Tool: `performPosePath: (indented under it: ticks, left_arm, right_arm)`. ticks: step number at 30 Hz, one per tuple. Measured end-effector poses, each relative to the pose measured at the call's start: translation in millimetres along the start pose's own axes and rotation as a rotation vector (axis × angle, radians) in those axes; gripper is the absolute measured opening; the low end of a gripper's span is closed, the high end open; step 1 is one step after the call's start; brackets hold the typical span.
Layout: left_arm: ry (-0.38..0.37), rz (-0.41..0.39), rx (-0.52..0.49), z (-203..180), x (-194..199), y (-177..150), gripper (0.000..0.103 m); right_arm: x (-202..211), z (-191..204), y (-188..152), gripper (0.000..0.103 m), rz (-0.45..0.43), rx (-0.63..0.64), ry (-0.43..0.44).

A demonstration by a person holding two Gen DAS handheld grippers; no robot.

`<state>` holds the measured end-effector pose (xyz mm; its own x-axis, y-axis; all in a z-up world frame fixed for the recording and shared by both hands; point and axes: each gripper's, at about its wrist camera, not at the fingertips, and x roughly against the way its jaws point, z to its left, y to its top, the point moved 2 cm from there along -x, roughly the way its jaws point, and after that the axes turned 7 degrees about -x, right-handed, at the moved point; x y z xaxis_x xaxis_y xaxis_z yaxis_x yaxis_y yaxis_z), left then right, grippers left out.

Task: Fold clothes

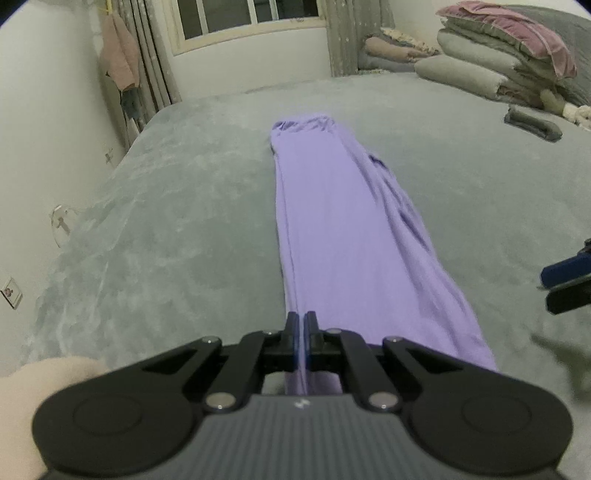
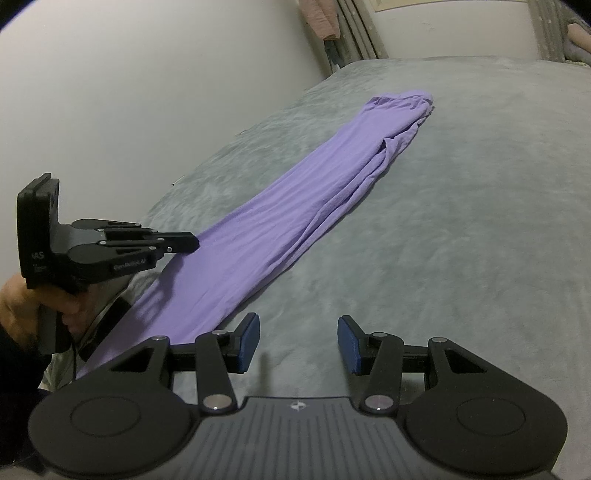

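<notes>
Black claw, blue pads, silver screws.

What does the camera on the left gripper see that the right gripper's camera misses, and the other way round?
Only the left wrist view shows the window, the stack of folded bedding in the far corner, and the left gripper from behind, shut on the near end of the purple garment. Only the right wrist view shows the hand that holds the left gripper, and the right gripper, open over the grey bed cover. Both show the garment stretched in a long strip across that cover.
</notes>
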<state>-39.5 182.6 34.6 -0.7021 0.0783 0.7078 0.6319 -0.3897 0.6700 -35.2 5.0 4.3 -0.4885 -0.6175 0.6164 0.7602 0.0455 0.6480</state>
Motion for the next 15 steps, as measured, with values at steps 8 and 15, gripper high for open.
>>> performPosePath:
  ticks: [8, 15]
  left_arm:
    - [-0.06, -0.023, 0.1, 17, 5, -3, 0.002]
    - [-0.078, -0.02, 0.15, 26, 5, -5, 0.001]
  right_arm:
    - [-1, 0, 0, 0.046, 0.003, 0.001, 0.005]
    - [-1, 1, -2, 0.046, 0.007, 0.0, 0.007]
